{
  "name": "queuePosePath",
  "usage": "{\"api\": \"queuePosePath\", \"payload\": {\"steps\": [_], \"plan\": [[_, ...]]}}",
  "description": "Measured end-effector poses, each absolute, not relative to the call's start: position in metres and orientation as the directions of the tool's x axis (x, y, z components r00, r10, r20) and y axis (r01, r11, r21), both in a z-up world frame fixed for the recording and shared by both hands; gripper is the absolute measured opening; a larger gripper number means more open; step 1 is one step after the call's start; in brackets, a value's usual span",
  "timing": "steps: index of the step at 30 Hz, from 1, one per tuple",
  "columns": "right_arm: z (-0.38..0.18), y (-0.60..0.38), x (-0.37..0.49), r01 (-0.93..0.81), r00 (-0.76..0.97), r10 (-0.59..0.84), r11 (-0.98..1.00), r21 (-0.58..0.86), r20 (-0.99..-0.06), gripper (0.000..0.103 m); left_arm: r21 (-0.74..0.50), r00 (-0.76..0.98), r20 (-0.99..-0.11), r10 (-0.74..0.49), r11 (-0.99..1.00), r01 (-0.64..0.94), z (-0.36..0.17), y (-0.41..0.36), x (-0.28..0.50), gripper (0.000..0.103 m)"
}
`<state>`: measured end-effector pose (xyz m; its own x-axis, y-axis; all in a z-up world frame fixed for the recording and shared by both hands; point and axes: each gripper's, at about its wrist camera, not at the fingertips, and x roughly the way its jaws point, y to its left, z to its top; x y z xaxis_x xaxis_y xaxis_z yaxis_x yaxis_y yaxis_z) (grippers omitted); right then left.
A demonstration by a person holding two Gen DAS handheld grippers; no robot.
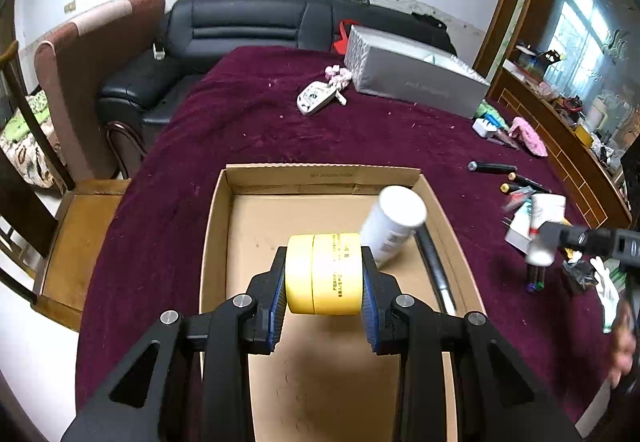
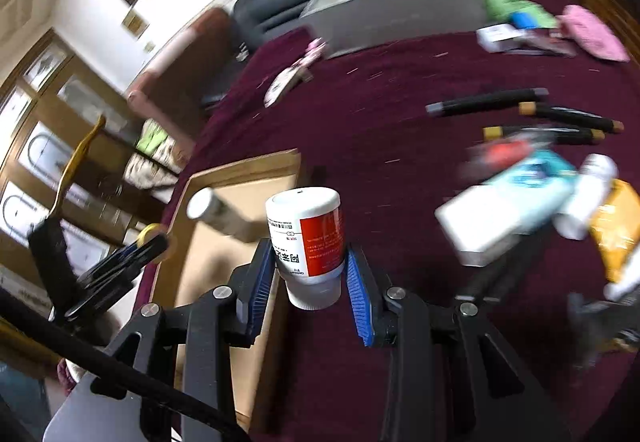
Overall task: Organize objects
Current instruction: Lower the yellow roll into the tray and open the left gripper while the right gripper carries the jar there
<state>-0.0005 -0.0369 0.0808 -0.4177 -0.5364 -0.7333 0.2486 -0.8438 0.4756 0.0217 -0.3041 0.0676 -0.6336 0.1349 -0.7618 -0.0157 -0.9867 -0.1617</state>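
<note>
Yellow jar [image 1: 325, 273] clamped between left gripper [image 1: 325, 296] jaws (over cardboard box [image 1: 216, 234]).

Yellow jar [image 1: 324, 274] — maroon cloth [image 1: 248, 122].

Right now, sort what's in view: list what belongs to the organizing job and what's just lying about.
In the job:
- yellow jar, clamped in left gripper over cardboard box
- white bottle, lying in the box
- red-label bottle, in right gripper
- black markers on the cloth

Lying about:
- silver box
- black sofa
- pink cloth
</note>
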Motion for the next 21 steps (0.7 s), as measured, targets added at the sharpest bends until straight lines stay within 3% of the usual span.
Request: {"api": "queuePosePath", "payload": {"steps": [8,21], "plan": [[0.051,-0.126,-0.018,0.328,-0.276,-0.564,-0.816,0.476,-0.778,0.034,-0.115,-0.594,-0.796,0.114,-0.993,-0.038,0.053,-0.303,0.007,0.028],[0.026,-0.151,-0.06,0.244,-0.291,-0.455,-0.886,0.394,-0.842,0.033,-0.094,-0.556,-0.826,0.094,-0.995,-0.029,0.031,-0.307,-0.036,0.028]]}}
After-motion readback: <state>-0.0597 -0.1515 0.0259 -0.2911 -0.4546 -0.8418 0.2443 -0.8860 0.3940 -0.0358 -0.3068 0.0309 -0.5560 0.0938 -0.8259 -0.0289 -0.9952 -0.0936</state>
